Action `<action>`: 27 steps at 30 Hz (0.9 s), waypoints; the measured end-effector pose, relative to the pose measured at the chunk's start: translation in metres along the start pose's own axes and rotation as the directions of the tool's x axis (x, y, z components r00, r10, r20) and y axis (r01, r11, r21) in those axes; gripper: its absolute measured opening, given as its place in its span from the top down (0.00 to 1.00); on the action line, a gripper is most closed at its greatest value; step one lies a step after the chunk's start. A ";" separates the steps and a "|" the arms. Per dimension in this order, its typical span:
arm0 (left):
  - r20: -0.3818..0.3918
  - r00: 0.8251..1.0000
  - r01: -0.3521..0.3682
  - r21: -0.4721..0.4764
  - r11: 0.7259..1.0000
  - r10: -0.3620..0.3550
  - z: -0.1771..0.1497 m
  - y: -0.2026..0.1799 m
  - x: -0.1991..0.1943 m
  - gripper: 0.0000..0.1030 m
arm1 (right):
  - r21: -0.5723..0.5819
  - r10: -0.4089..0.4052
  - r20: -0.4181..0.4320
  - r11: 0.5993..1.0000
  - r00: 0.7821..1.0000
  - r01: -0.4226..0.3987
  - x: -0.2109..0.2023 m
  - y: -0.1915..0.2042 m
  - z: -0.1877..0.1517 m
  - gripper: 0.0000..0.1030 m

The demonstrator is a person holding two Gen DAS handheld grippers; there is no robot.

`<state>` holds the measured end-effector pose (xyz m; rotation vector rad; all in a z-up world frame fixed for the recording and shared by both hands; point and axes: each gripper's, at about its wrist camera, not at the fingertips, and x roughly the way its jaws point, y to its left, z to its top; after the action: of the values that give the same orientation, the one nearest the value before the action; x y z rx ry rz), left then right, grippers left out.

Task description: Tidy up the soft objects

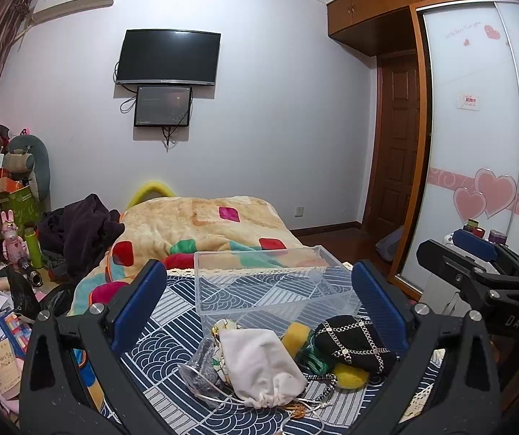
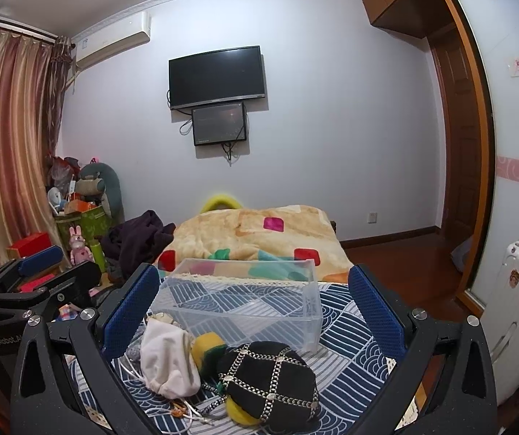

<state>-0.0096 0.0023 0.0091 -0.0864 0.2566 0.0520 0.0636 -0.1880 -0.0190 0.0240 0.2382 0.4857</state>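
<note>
our left gripper (image 1: 259, 301) and right gripper (image 2: 256, 304) jaws spread, empty. white pouch (image 1: 259, 366) at 6 o'clock before clear bin (image 1: 270, 282): light, floppy; we pinch gathered neck.

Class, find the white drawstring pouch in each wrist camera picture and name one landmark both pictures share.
Left wrist: white drawstring pouch lies low centre, between the open fingers, left of the black chained hat.
Right wrist: pouch lies lower left, by the left finger.
Shared landmark: the clear plastic bin just behind it.
</note>
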 end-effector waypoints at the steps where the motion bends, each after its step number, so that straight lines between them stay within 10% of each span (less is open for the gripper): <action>1: 0.000 1.000 0.000 0.000 1.000 0.000 0.000 -0.001 0.000 0.00 | -0.001 0.000 0.000 1.000 1.000 0.000 0.000 0.000 0.000 0.00; 27: 0.019 1.000 -0.006 0.009 1.000 0.006 0.000 -0.005 -0.003 0.00 | -0.006 0.006 0.010 1.000 1.000 -0.006 -0.002 0.005 0.000 0.00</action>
<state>-0.0126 -0.0026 0.0098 -0.0765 0.2378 0.0576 0.0595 -0.1843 -0.0186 0.0211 0.2271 0.4919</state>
